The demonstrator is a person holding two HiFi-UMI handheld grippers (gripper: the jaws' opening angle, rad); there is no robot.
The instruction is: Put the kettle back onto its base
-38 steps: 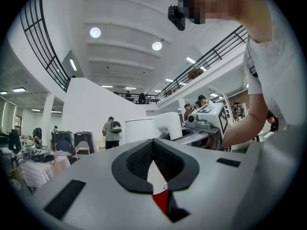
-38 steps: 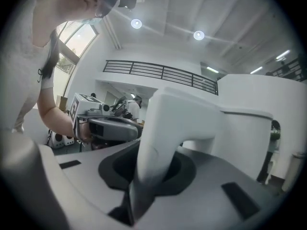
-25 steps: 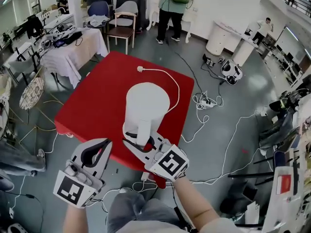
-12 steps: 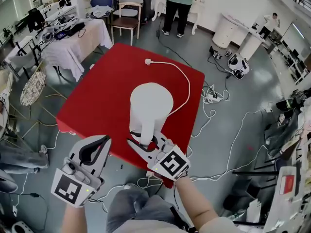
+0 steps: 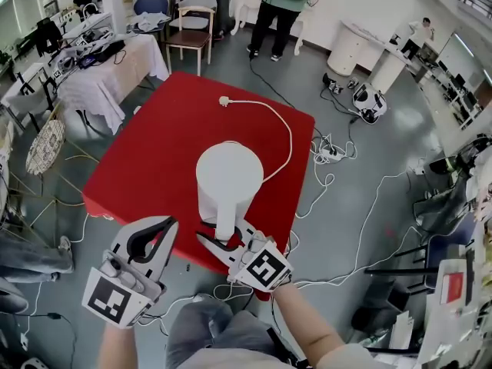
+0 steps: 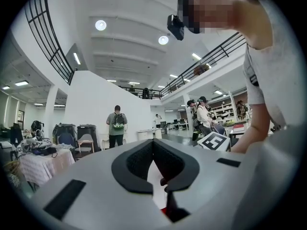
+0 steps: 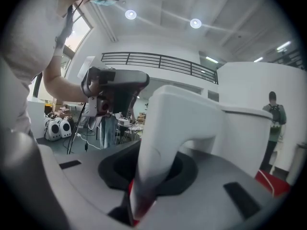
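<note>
A white kettle (image 5: 229,177) stands upright over the middle of the red table (image 5: 146,160); its base is hidden beneath it, so I cannot tell whether it rests on it. My right gripper (image 5: 223,241) holds the kettle's handle (image 7: 163,128) from the near side, jaws closing on it, pads on both its sides. A white cord (image 5: 286,133) runs from the kettle's right side to a plug (image 5: 224,100) lying on the far part of the table. My left gripper (image 5: 165,229) hovers left of the handle, fingertips together, holding nothing.
A person (image 5: 280,6) stands beyond the table beside a wooden chair (image 5: 188,33). A cloth-covered table (image 5: 100,68) with clutter is at the far left. Cables and a power strip (image 5: 330,156) lie on the floor to the right.
The kettle and my right gripper have sunk toward the table top. The left gripper has stayed beside the handle with its jaws as before.
</note>
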